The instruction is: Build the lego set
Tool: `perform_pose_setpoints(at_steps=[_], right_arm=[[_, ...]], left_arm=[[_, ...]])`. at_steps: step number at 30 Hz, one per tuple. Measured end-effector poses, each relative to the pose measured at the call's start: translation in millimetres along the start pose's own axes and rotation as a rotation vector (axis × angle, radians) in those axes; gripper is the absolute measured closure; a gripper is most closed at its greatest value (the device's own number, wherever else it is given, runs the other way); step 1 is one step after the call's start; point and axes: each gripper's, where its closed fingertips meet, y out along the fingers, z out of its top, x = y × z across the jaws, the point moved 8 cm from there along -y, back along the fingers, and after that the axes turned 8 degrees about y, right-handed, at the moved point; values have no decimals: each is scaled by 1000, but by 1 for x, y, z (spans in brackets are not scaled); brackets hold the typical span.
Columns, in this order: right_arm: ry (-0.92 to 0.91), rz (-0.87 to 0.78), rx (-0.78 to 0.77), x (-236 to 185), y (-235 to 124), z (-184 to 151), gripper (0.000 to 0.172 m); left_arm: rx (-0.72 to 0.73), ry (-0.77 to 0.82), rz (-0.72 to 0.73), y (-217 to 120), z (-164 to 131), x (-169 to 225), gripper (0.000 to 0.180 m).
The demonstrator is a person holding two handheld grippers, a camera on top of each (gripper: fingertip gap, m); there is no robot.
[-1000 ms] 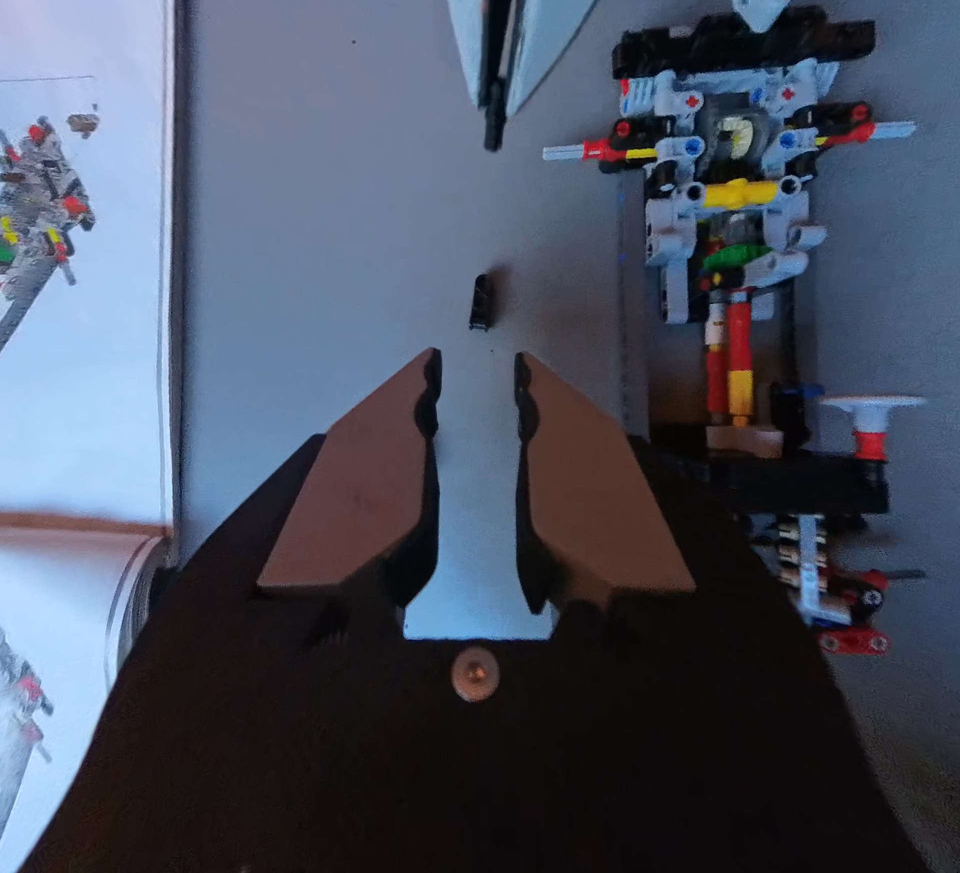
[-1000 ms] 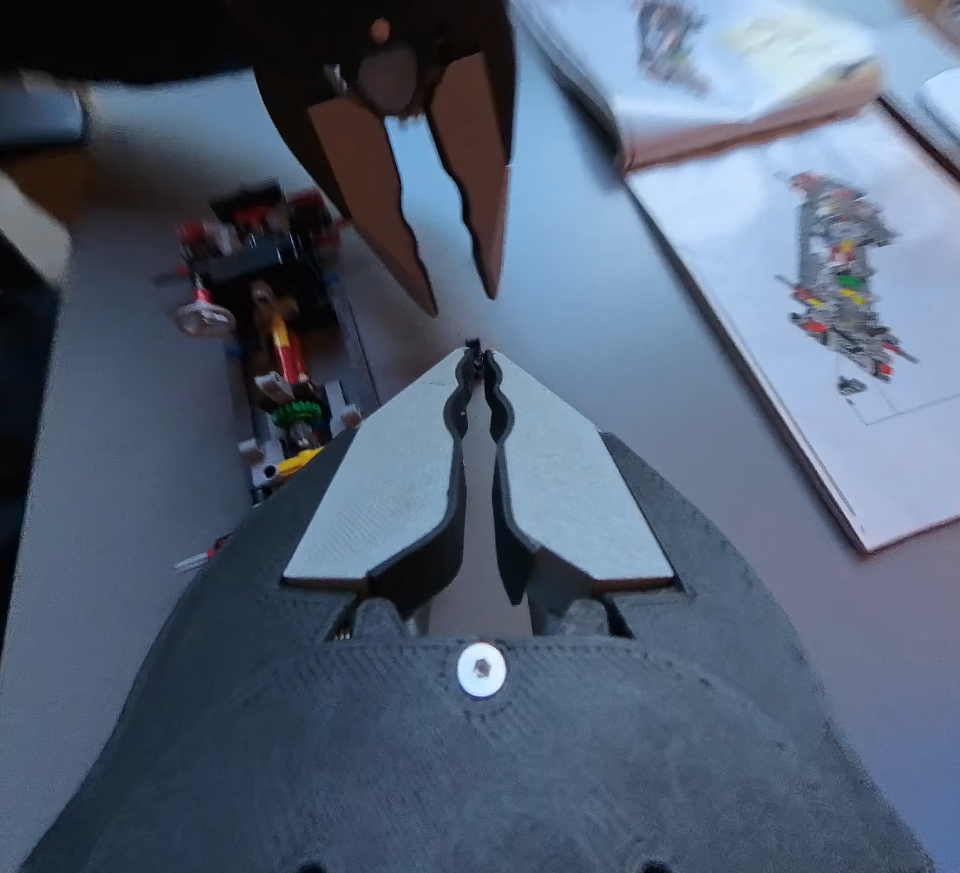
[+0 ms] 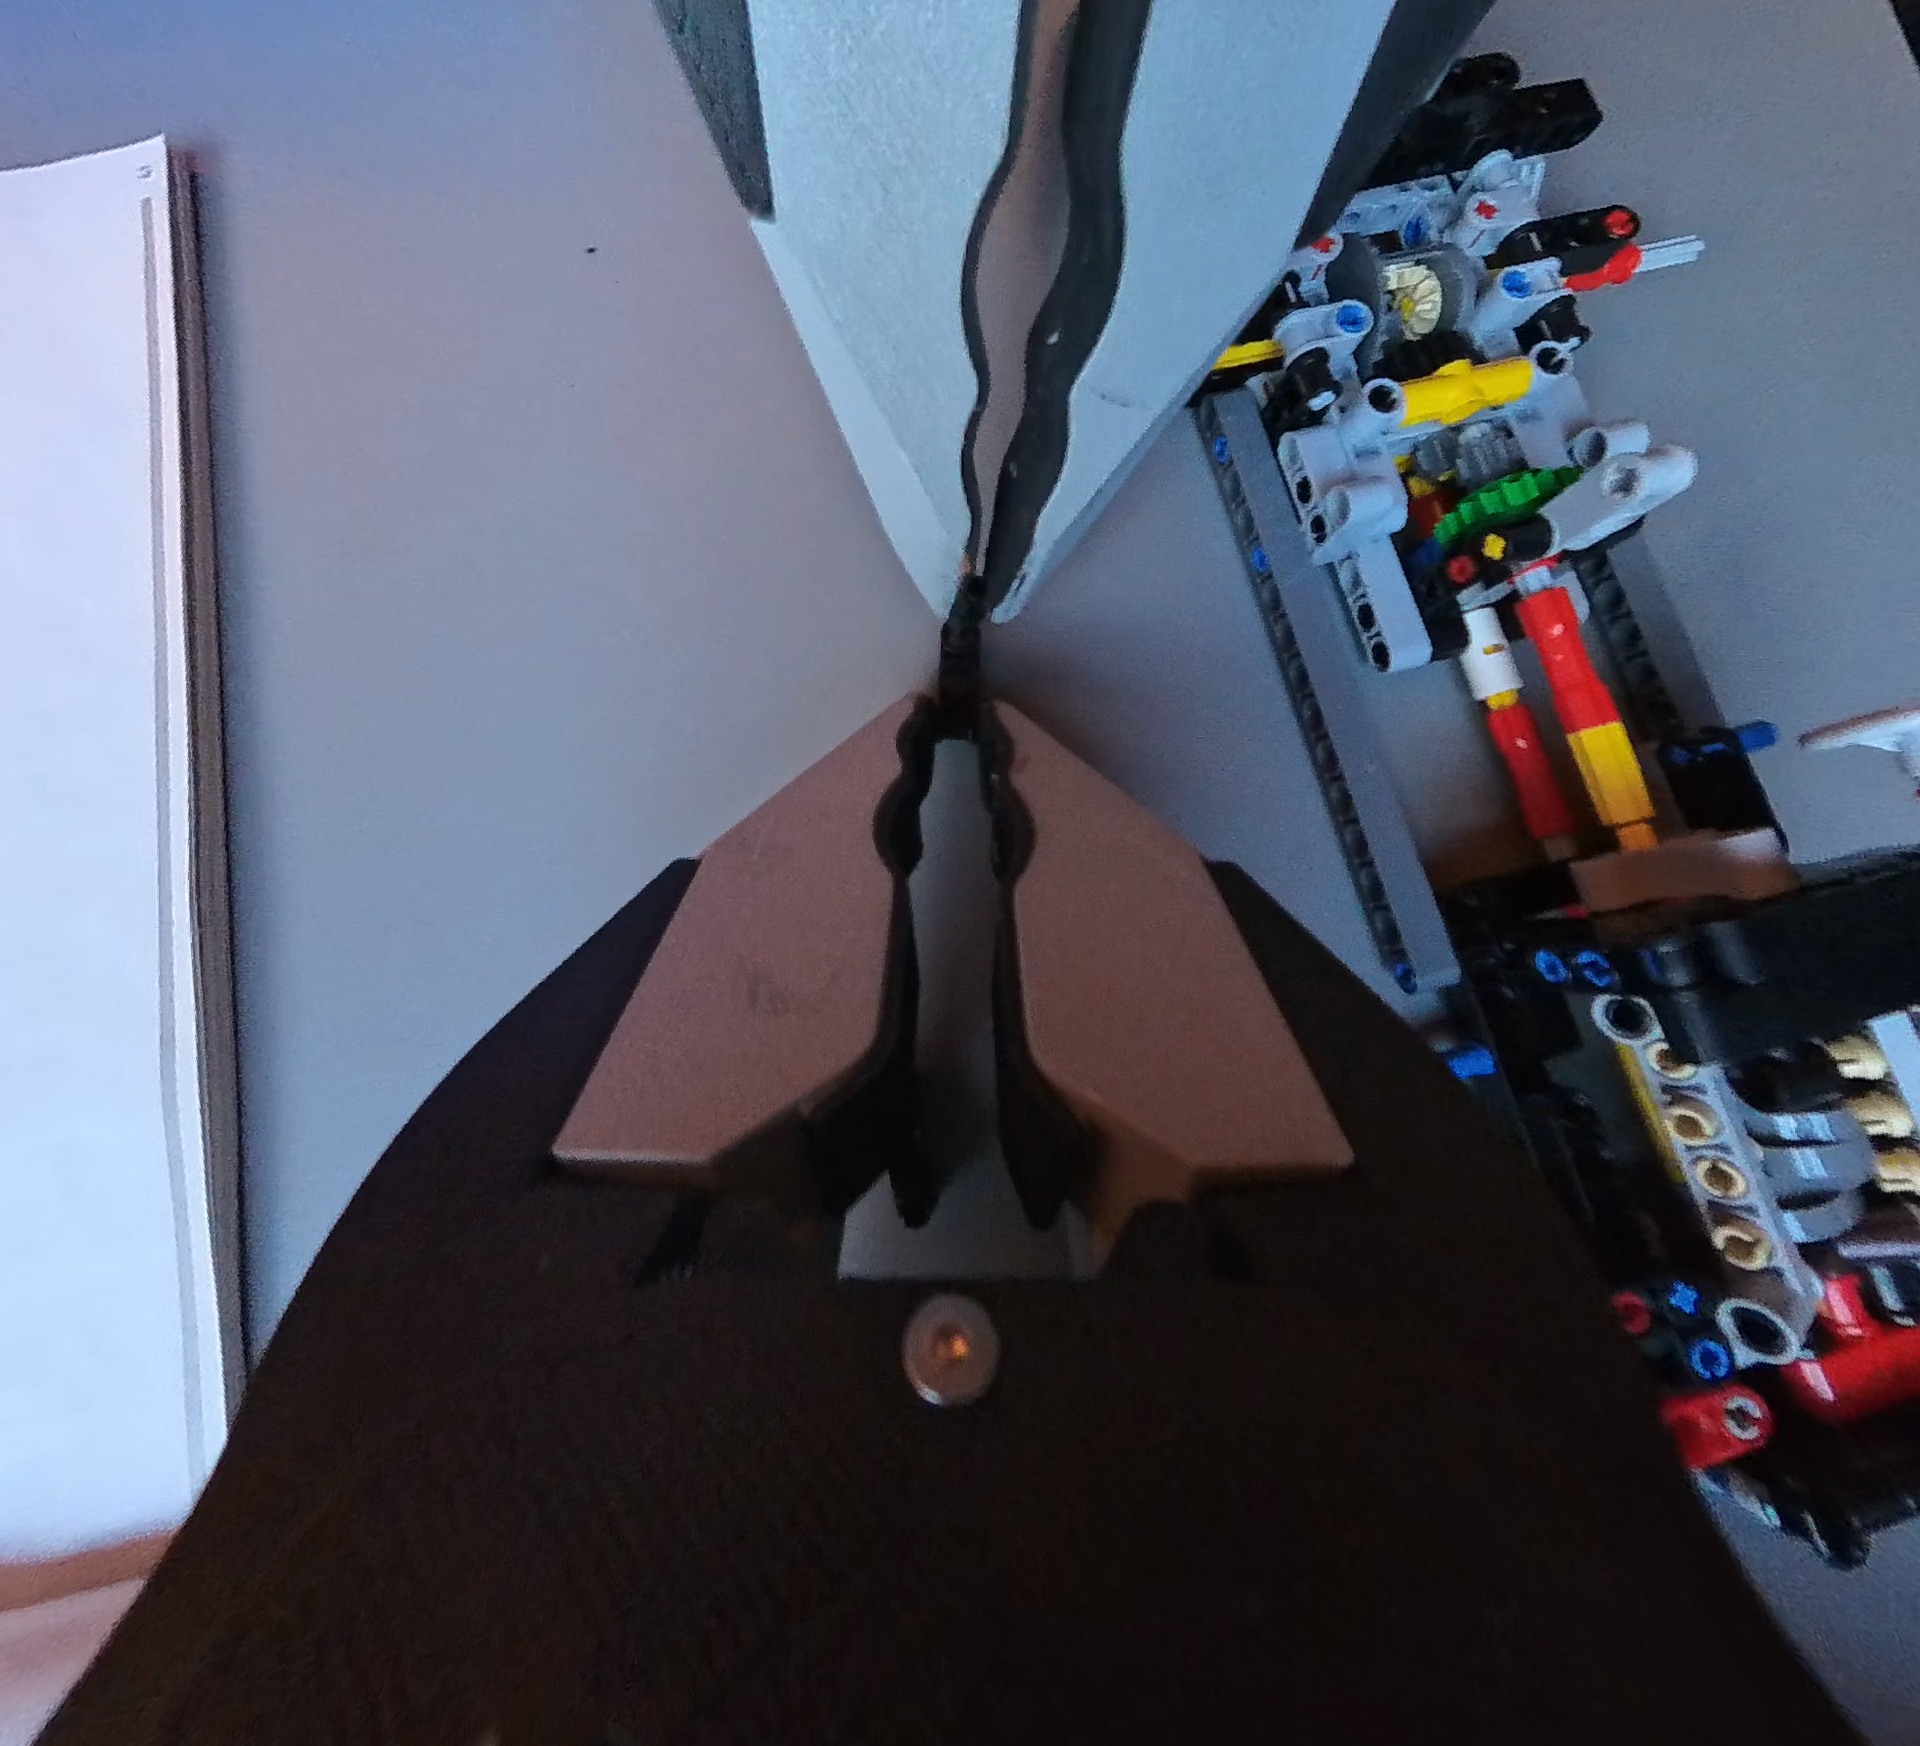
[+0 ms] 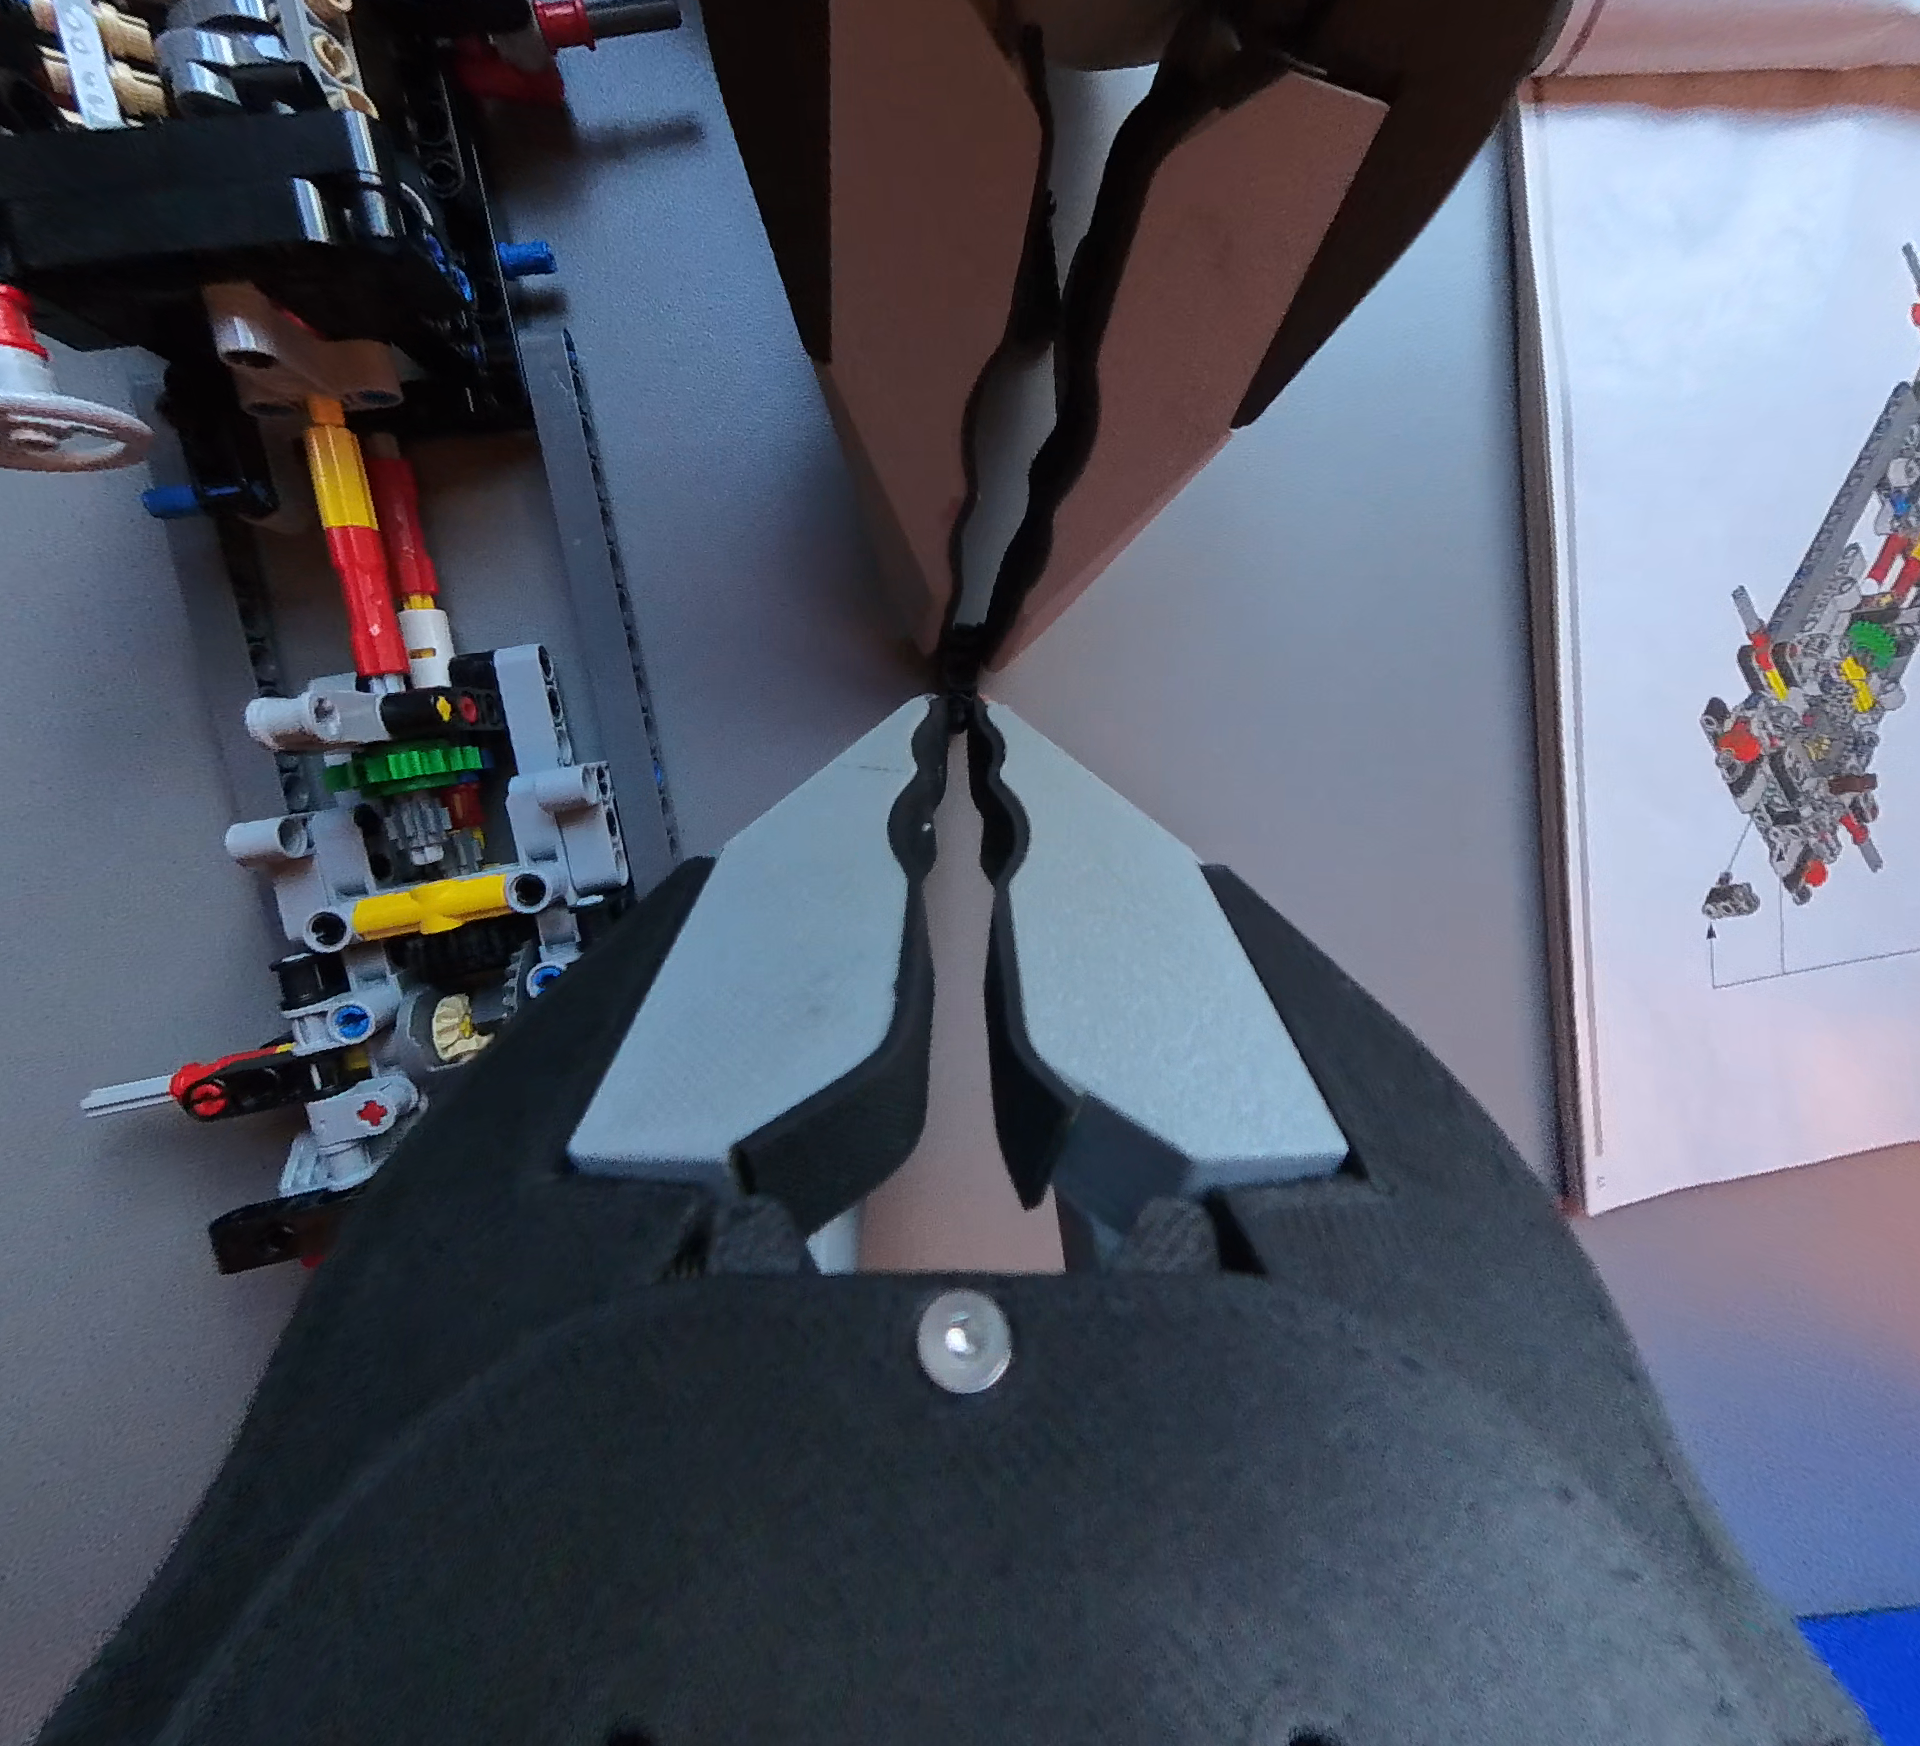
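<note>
Seemingly, both grippers pinch small black pieces tip to tip, left gripper and right gripper, so they should stay aligned and squeeze straight, above the grey table.

a: the left tool has a dark brown body, two flat pinkish-brown fingers with wavy black edges, and one round shiny screw.

b: and the right tool?

a: rough black body, two flat grey fingers, wavy black pads, one silver screw.
</note>
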Motion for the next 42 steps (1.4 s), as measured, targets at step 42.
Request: perform_pose_setpoints(at_steps=[42], right_arm=[[98, -3, 84, 7, -13, -6, 172]], left_arm=[[41, -35, -26, 3, 0, -3, 173]])
